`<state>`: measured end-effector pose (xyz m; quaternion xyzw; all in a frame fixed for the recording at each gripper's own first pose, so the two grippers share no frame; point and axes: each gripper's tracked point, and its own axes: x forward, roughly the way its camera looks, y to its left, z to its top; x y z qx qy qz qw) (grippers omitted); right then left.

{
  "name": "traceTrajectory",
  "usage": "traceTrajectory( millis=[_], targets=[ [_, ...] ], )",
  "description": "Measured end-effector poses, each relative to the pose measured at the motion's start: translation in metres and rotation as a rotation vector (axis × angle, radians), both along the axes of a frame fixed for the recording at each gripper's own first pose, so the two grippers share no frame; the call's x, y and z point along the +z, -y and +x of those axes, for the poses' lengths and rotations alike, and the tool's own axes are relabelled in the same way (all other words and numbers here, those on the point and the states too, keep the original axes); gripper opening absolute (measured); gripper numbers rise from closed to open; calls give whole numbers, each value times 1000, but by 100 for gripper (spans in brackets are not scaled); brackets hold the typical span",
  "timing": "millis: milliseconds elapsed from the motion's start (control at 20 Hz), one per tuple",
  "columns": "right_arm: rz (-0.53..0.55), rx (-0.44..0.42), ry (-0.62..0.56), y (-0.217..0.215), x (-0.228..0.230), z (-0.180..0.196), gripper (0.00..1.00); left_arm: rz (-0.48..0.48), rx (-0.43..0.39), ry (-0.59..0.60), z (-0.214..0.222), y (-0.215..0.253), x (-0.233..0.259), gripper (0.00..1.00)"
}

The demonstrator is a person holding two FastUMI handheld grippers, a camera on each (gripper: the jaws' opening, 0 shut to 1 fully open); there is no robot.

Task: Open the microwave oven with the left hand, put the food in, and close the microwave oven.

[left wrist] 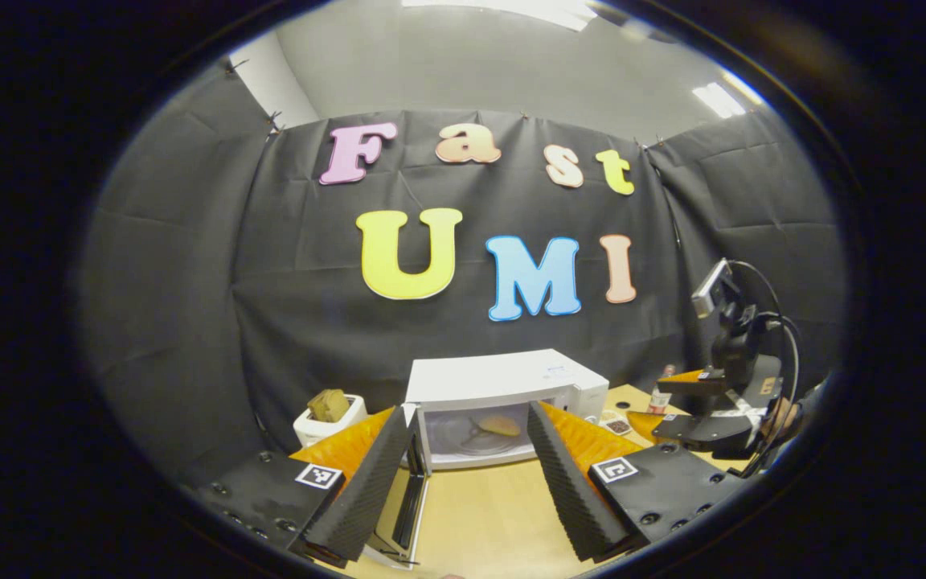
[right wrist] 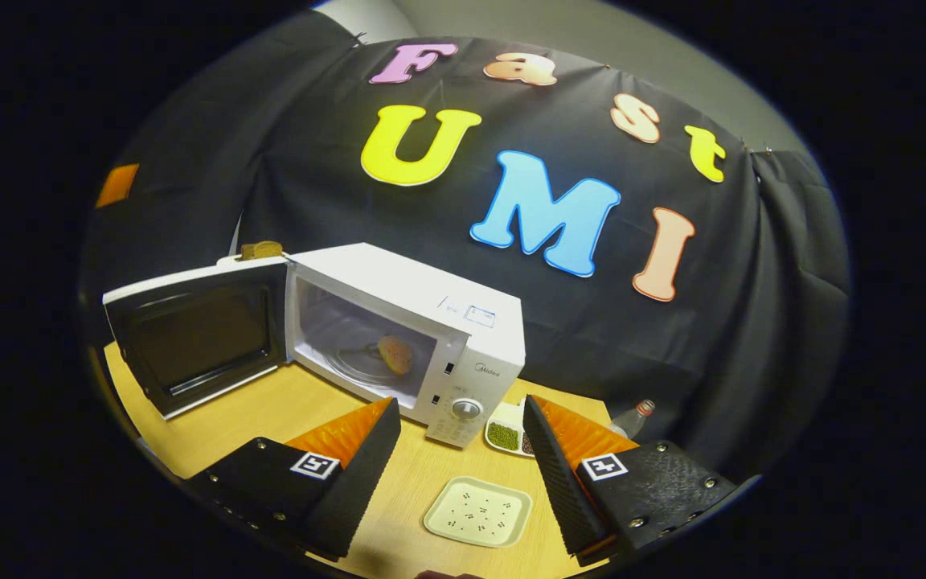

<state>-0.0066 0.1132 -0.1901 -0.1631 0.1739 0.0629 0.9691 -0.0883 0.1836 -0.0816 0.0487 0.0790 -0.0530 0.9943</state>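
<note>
Gaping apart, both hand-held grippers (left wrist: pixel 463 474) (right wrist: pixel 455 474) face boxy white microwave (right wrist: pixel 431 322), rounded food (right wrist: pixel 393 354) inside.

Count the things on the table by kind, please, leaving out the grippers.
Microwave: 1
Food piece inside it: 1
Toaster: 1
Square plate: 1
Dish of beans: 1
Bottle: 1
Total: 6

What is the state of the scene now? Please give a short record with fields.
microwave: on the table
door: swung wide open
food: inside, on the turntable
tray: on the table in front of the microwave, no food on it
left gripper: open, holding nothing, facing the microwave
right gripper: open, holding nothing, above the tray
step left: close the door
</note>
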Motion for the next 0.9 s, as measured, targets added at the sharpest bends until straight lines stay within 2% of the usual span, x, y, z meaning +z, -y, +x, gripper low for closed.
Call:
traceTrajectory(
  millis=[50, 150, 300, 350, 400, 450, 600, 650, 750, 900],
  targets=[
    [36, -15, 11, -1, 10, -6, 94, -12, -9, 4, 2, 2, 0, 97],
    [87, -37, 46, -2, 31, -15, 94, -34, -15, 11, 4, 2, 2, 100],
    [131, -62, 123, 3, 64, -26, 94, -54, -7, 13, 8, -6, 2, 94],
    [138, -75, 142, 6, 73, -30, 94, -61, 0, 8, 9, -10, 0, 99],
    [149, -80, 159, 6, 76, -34, 94, -69, 6, 4, 10, -13, -2, 97],
    [161, -77, 175, 3, 80, -37, 94, -83, 7, 0, 10, -15, -4, 99],
    [191, -86, 234, 4, 94, -40, 94, -84, 16, -10, 8, -26, -8, 92],
    [207, -93, 255, 5, 99, -41, 94, -77, 14, -21, 8, -29, -11, 94],
    [237, -112, 268, 6, 103, -42, 95, -55, 6, -47, 4, -33, -21, 67],
    [256, -130, 249, 9, 95, -40, 95, 4, 87, -35, 5, -63, -25, 23]
  ],
)
